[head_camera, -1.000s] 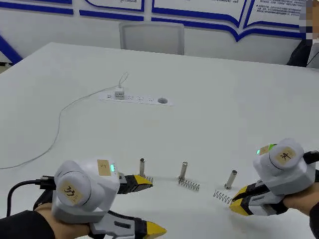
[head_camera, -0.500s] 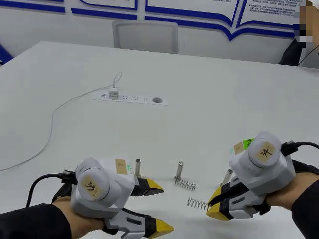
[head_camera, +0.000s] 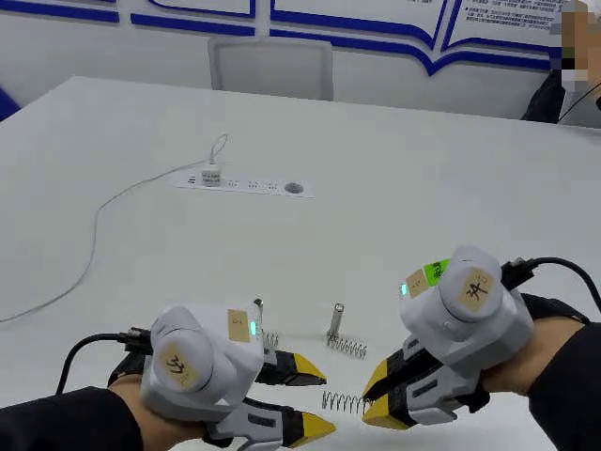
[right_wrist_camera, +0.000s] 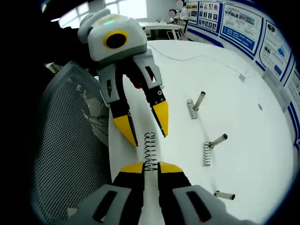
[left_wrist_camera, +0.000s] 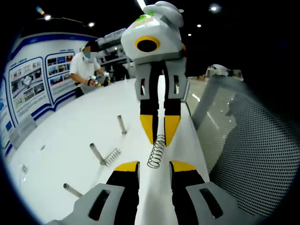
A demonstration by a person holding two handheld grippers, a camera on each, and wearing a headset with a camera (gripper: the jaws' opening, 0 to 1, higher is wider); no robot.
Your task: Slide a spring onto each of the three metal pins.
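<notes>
**Near edge of the bench:** My right gripper (right_wrist_camera: 151, 168) has its jaws pressed together on one end of a coil spring (right_wrist_camera: 150, 149), holding it out toward my other hand. My left gripper (left_wrist_camera: 154, 166) faces it tip to tip, jaws spread. In the left gripper view the spring's free end reaches into that gap and appears clear of both tips. From the head view, the two tools meet low over the white bench (head_camera: 394, 216), with dark sleeves (head_camera: 56, 423) behind them.

**Just beyond the jaws:** The middle pin (head_camera: 336, 319) stands upright with the middle spring (head_camera: 349, 348) lying at its foot. The left pin (head_camera: 258, 313) rises just behind my left tool's housing, with the left spring (head_camera: 271, 338) beside its base. The right gripper view adds a third pin (right_wrist_camera: 224, 195), the nearest to my right hand, standing alone on the white surface.

**Mid-bench:** A white power strip (head_camera: 249, 185) lies flat, with a small plug adapter (head_camera: 211, 176) seated in it. A thin cable (head_camera: 94, 254) trails off to the left.

**Far edge:** A grey chair (head_camera: 270, 66) sits under blue-bordered wall panels (head_camera: 357, 19). The left gripper view also takes in a person (left_wrist_camera: 86, 65) standing at the bench's far end and a mesh chair back (left_wrist_camera: 253, 140) close beside the bench edge.
</notes>
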